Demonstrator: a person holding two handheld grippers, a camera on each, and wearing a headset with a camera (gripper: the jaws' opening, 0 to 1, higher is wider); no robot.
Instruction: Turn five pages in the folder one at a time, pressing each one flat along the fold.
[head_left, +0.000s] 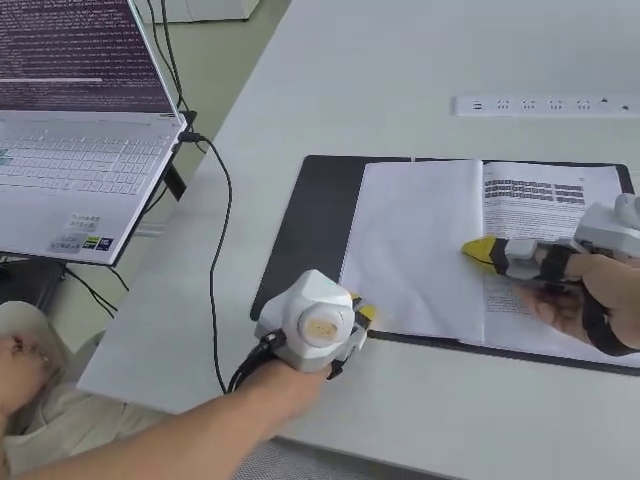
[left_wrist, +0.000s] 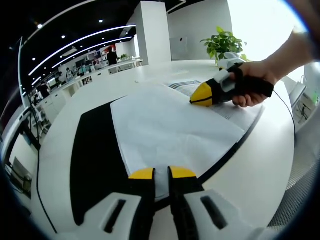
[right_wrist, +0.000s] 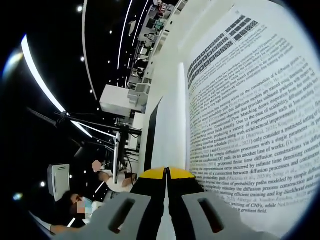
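A broad white counter (head_left: 420, 50) with a smooth matte top runs from the upper middle to the lower right of the head view. At right of centre, an open black folder (head_left: 315, 220) is laid flat on it; it is thin, rectangular and dark-edged. A large blank white page (head_left: 415, 240) is spread over the middle of the folder, with bare black cover to its left. A page of dense printed text (head_left: 550, 195) lies to its right, beyond a straight fold.

An open laptop (head_left: 80, 150) with a lit screen and pale keys is seen at the upper left, past the counter's edge. A thin black cable (head_left: 215, 270) trails from it down across the counter. A long white power strip (head_left: 545, 105) lies at the upper right, well apart from the folder.

The left claw (head_left: 362, 312), yellow-tipped on a white body, is held at the lower left corner of the blank page, at the folder's near edge. In the left gripper view the left claw (left_wrist: 161, 173) is seen with its jaws a narrow slit apart and white paper showing in the slit. Whether paper is nipped cannot be told.

The right claw (head_left: 478, 250) is gripped in a hand (head_left: 580, 300) at the right edge. It is laid low on the blank page, just beside the fold. In the right gripper view the right claw (right_wrist: 166, 172) is seen with its jaws pressed together, with the printed text to the right.
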